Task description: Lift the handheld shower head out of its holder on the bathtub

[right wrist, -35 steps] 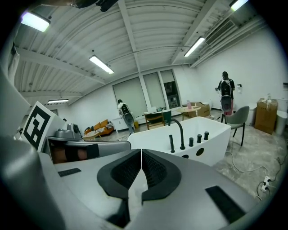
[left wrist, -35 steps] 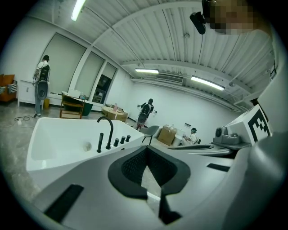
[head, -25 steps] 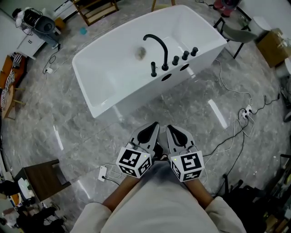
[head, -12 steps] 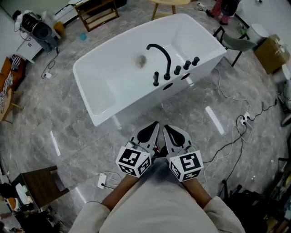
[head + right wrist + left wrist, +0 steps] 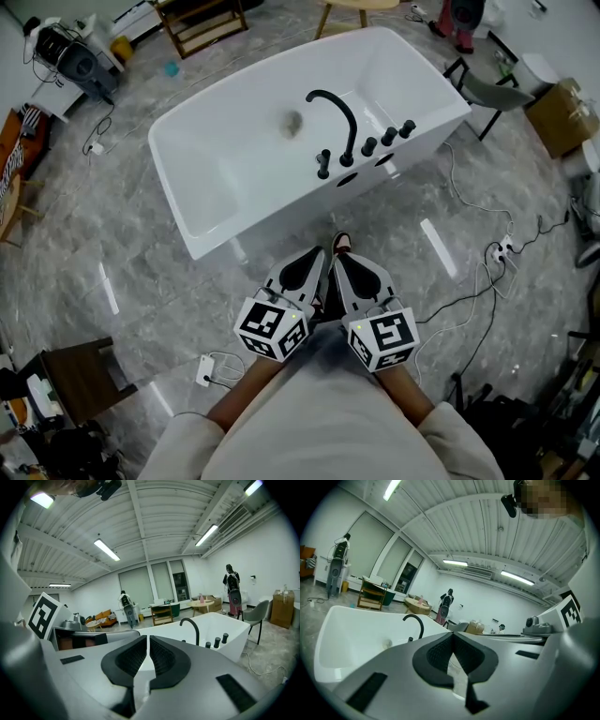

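handheld shower head point(image 5: 323, 163) stands upright in its holder on the near rim of the white bathtub point(image 5: 234, 178), just left of the curved black spout point(image 5: 334, 111) and three knobs point(image 5: 387, 138), well apart from both grippers. left gripper point(image 5: 317, 264) and right gripper point(image 5: 344, 269) have jaws pressed together on nothing. best to close in, spread one gripper's jaws, clasp the stem and draw straight up.

My right gripper point(image 5: 148, 641) is closed on nothing. Ahead stands the white bathtub point(image 5: 234, 631), with its curved black faucet point(image 5: 192, 622) beside three knobs point(image 5: 216, 642).
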`<act>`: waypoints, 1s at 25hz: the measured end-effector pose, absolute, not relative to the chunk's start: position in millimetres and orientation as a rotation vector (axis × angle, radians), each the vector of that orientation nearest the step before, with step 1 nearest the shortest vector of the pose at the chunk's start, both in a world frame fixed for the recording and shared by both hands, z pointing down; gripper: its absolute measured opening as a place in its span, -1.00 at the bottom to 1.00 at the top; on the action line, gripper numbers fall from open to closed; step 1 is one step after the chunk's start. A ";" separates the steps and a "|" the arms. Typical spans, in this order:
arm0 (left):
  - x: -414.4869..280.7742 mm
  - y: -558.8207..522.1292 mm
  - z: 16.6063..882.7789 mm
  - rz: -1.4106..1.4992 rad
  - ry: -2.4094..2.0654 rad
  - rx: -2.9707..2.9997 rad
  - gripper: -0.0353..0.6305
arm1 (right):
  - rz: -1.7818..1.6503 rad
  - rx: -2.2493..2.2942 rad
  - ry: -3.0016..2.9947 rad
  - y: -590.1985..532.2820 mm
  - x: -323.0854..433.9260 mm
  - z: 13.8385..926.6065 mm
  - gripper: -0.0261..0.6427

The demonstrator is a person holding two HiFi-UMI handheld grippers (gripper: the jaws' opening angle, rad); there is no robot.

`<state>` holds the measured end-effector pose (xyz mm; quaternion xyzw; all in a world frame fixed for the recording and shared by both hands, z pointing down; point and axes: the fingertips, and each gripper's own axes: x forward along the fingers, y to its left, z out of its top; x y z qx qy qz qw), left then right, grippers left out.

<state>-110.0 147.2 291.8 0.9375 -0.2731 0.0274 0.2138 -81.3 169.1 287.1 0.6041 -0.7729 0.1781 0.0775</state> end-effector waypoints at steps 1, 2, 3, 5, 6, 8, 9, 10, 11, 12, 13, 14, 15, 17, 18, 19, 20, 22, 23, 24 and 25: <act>-108.7 142.4 292.1 0.078 -0.764 2.602 -0.88 | 0.532 1.812 -2.315 164.4 -79.3 286.8 -0.87; -107.2 136.9 292.3 0.081 -0.775 2.601 -0.88 | 0.533 1.813 -2.314 159.6 -76.6 286.9 -0.87; -105.9 130.9 292.4 0.084 -0.793 2.601 -0.88 | 0.537 1.813 -2.314 155.0 -73.4 287.3 -0.87; -102.8 119.2 292.1 0.087 -0.828 2.603 -0.88 | 0.550 1.813 -2.313 146.2 -66.4 289.0 -0.87; -100.3 113.5 292.3 0.088 -0.835 2.602 -0.88 | 0.558 1.813 -2.313 141.5 -62.7 290.1 -0.87; -93.6 102.5 294.4 0.096 -0.833 2.593 -0.88 | 0.576 1.817 -2.309 131.0 -55.2 292.7 -0.87; -89.9 97.3 296.2 0.104 -0.829 2.588 -0.88 | 0.584 1.819 -2.305 125.3 -51.5 294.0 -0.87; -86.0 92.2 298.5 0.115 -0.823 2.584 -0.88 | 0.591 1.820 -2.301 119.3 -47.7 295.5 -0.87; -81.7 87.2 301.0 0.126 -0.816 2.580 -0.88 | 0.599 1.819 -2.297 113.2 -43.7 297.2 -0.87; -76.9 81.8 303.4 0.136 -0.811 2.577 -0.88 | 0.607 1.817 -2.294 106.5 -39.0 299.4 -0.87; -71.5 75.5 305.4 0.143 -0.810 2.576 -0.88 | 0.616 1.813 -2.291 99.3 -33.5 301.8 -0.87; -65.8 68.4 306.7 0.146 -0.812 2.578 -0.88 | 0.625 1.809 -2.287 91.5 -27.4 304.2 -0.87; -60.0 60.4 307.2 0.145 -0.813 2.582 -0.88 | 0.632 1.806 -2.282 83.2 -21.2 306.5 -0.87; -48.9 43.5 306.9 0.134 -0.803 2.588 -0.88 | 0.643 1.799 -2.279 66.1 -9.9 309.5 -0.87; -43.9 34.9 306.5 0.129 -0.797 2.588 -0.88 | 0.646 1.795 -2.281 57.5 -5.0 310.1 -0.86; -39.1 26.2 306.0 0.127 -0.793 2.588 -0.88 | 0.648 1.791 -2.284 48.6 -0.5 310.2 -0.86; -34.4 17.5 305.5 0.128 -0.792 2.590 -0.88 | 0.649 1.786 -2.288 39.4 4.0 310.0 -0.86; -24.3 0.3 304.4 0.133 -0.794 2.592 -0.88 | 0.646 1.775 -2.296 20.4 13.9 308.5 -0.86; -18.6 -7.8 303.6 0.135 -0.795 2.594 -0.88 | 0.643 1.770 -2.300 11.0 19.6 307.5 -0.87; -12.2 -15.4 302.7 0.138 -0.796 2.596 -0.88 | 0.641 1.765 -2.304 1.9 26.0 306.5 -0.86; -5.4 -22.7 302.1 0.141 -0.798 2.597 -0.88 | 0.638 1.760 -2.308 -6.9 32.8 305.6 -0.86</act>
